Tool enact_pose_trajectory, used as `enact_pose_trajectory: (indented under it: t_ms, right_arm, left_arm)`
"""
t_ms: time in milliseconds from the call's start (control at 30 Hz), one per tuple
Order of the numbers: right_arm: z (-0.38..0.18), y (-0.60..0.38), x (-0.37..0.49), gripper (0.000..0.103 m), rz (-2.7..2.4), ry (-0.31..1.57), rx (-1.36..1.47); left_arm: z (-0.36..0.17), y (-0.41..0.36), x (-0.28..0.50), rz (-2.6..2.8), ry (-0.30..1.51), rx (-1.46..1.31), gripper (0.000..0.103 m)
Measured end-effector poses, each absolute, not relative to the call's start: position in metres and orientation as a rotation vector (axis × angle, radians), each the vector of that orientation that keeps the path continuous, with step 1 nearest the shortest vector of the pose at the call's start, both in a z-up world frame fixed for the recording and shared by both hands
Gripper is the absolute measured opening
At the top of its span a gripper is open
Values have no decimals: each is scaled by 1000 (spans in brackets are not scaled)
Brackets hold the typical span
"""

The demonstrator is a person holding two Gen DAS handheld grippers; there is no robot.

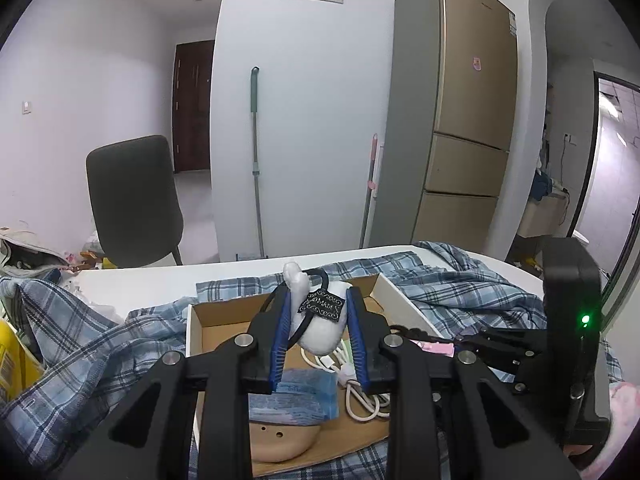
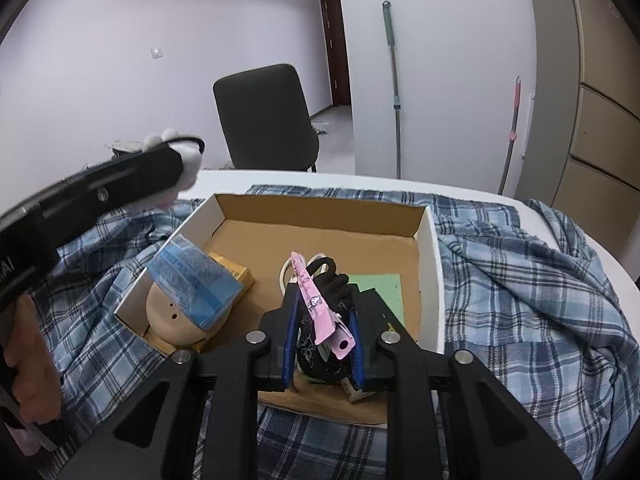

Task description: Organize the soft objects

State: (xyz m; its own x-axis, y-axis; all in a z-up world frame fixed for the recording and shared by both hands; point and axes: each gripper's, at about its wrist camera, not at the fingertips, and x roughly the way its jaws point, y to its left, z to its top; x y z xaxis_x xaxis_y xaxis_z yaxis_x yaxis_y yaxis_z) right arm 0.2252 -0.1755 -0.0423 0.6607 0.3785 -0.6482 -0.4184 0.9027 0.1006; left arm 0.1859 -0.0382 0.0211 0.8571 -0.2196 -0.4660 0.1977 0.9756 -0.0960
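Two grippers hang over the cardboard box [image 2: 430, 264]: the left gripper [image 1: 318, 312] squeezes a white fluffy toy [image 1: 320, 330], the right gripper [image 2: 324, 334] squeezes a pink clip [image 2: 320, 308].

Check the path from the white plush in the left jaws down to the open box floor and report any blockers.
The white plush hangs above the box; a white cable and a blue packet lie beneath it, but bare cardboard lies beyond.
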Motion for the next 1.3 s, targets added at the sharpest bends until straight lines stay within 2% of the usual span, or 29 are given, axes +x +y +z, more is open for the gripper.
enact_pose_trajectory:
  t_ms: [33, 133, 333, 367, 433, 467, 500, 800, 1000, 1133, 1300]
  right_arm:
    - [-44, -175, 226, 27, 454, 725, -60]
    - [-51, -174, 229, 70, 422, 762, -67]
    - [-46, -181, 226, 71, 385, 721, -69]
    - [-45, -182, 227, 72, 381, 722, -73]
    - [-43, -186, 228, 73, 370, 729, -66]
    - [-43, -189, 230, 73, 366, 733, -58]
    - [-42, -190, 231, 73, 364, 735, -53]
    - [-40, -193, 231, 73, 366, 741, -62]
    - [-26, -195, 226, 73, 362, 706, -51]
    - [-8, -195, 218, 84, 342, 652, -69]
    - [21, -200, 196, 86, 335, 558, -73]
  left_arm:
    - [21, -37, 186, -219, 496, -46, 28]
    - [22, -36, 185, -217, 492, -46, 28]
    - [21, -36, 187, -227, 503, -49, 32]
    - [21, -36, 188, -231, 508, -50, 36]
    - [19, -37, 189, -239, 515, -54, 56]
    - [18, -38, 189, -240, 513, -53, 73]
    - [18, -38, 188, -235, 507, -52, 78]
    - [17, -35, 190, -197, 515, -52, 81]
    - [34, -35, 176, -162, 429, -27, 81]
    - [53, -34, 159, -150, 356, -20, 81]
    - [75, -30, 135, -128, 278, -20, 81]
